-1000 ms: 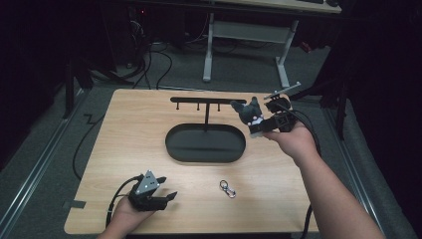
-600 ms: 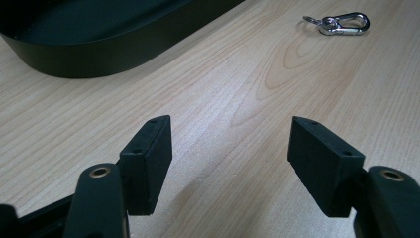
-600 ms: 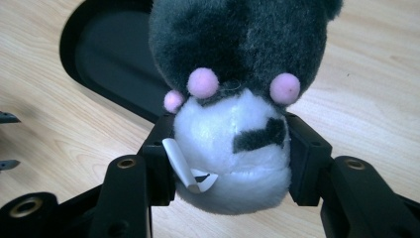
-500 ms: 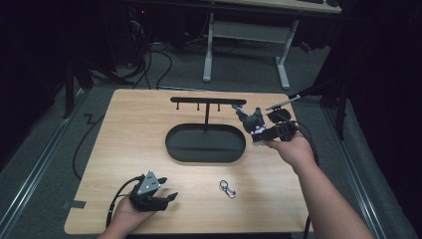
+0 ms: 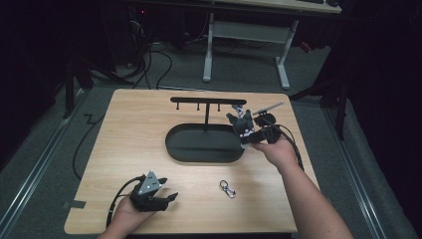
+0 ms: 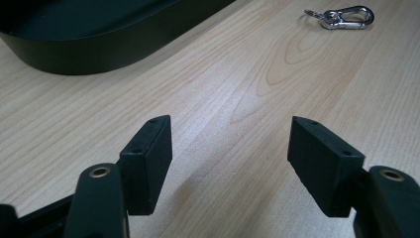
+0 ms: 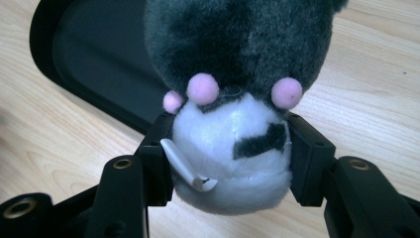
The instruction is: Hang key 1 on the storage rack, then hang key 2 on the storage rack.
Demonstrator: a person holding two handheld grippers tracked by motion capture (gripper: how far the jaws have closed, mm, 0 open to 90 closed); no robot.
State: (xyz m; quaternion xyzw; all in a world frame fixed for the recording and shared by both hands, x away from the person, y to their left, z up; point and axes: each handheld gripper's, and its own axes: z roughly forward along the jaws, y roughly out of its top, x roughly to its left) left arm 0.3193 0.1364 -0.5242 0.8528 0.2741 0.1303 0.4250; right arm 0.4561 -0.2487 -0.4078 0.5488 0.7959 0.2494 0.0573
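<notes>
Black jaws of the left gripper [image 5: 169, 198] stand wide and empty, resting at the near left of the table [image 5: 124, 129]. A clasp [image 5: 227, 188] lies loose at near centre, apart from both grippers. Farther off, the right gripper [image 7: 229, 148] is clamped on a plush toy [image 7: 233, 84], held above the tray's [image 5: 174, 144] right end. Judgement: the toy probably goes on the rack [image 5: 206, 100] or into the tray. Keep the grip on the white part firm and approach slowly; the rack's post and 3 pegs stand close and could snag the fur.
</notes>
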